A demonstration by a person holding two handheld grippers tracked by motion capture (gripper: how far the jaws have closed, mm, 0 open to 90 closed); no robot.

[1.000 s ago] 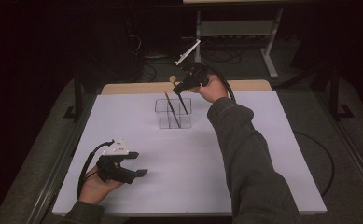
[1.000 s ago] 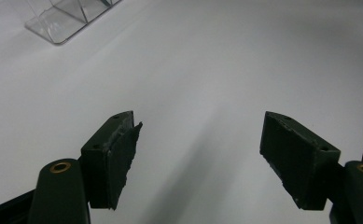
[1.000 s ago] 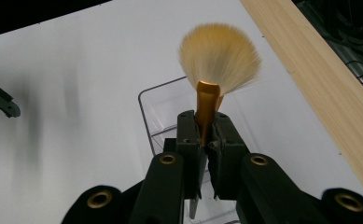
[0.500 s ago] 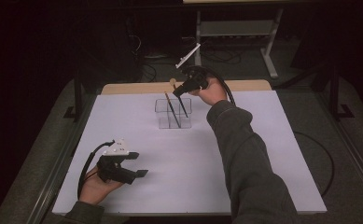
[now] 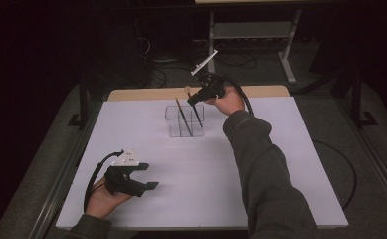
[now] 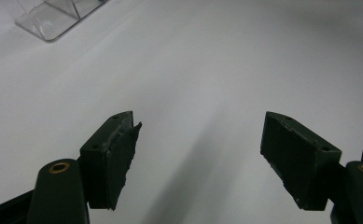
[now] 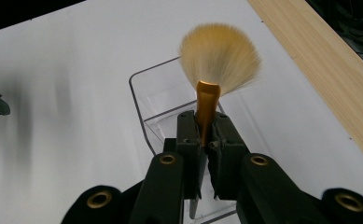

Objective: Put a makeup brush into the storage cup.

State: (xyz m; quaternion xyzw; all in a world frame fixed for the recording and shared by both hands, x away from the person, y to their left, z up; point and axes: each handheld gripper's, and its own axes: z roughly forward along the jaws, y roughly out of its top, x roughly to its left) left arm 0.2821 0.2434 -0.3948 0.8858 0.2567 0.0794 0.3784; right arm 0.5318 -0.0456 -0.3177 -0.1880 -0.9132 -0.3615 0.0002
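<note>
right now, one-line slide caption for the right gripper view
Right gripper shut on a gold-ferruled fan brush, its bristles up, above a clear holder on the white table.

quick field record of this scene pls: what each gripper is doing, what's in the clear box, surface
right hand-held gripper: shut on makeup brush, bristles up, above the clear organizer
left hand-held gripper: open, nothing between the jaws, low over the white table
clear organizer: near the table's far edge, one dark brush leaning inside
surface: white tabletop with a wooden strip at the far edge
</note>
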